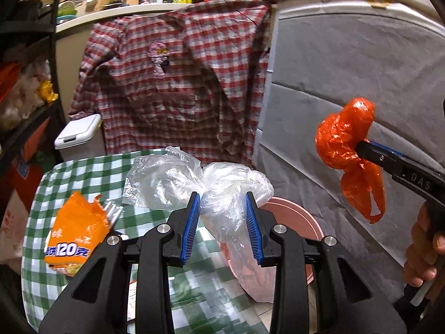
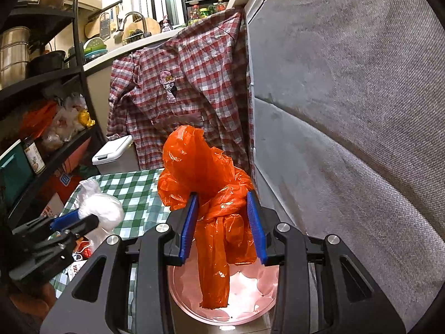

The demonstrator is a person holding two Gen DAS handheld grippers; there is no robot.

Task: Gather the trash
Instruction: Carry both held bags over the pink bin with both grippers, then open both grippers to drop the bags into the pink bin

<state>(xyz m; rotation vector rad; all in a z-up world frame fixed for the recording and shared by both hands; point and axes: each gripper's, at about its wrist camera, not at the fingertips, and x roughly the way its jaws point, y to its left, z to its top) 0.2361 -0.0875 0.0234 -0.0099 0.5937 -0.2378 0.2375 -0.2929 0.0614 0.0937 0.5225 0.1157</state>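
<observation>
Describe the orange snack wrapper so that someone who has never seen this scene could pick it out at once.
Start at the green-and-white checked tablecloth in front of the hanging red plaid shirt. On its left part, left of the clear plastic bags, lies the orange snack wrapper, torn open. Unlike the orange bag in the right gripper, it is flat, printed packaging with blue-outlined white lettering, and nothing holds it.

Both wrist cameras are looking forward and slightly down along their fingers, close over the table [image 1: 83, 172] edge, sharing the hanging shirt [image 1: 178, 78] and bin [image 2: 222, 292].
</observation>
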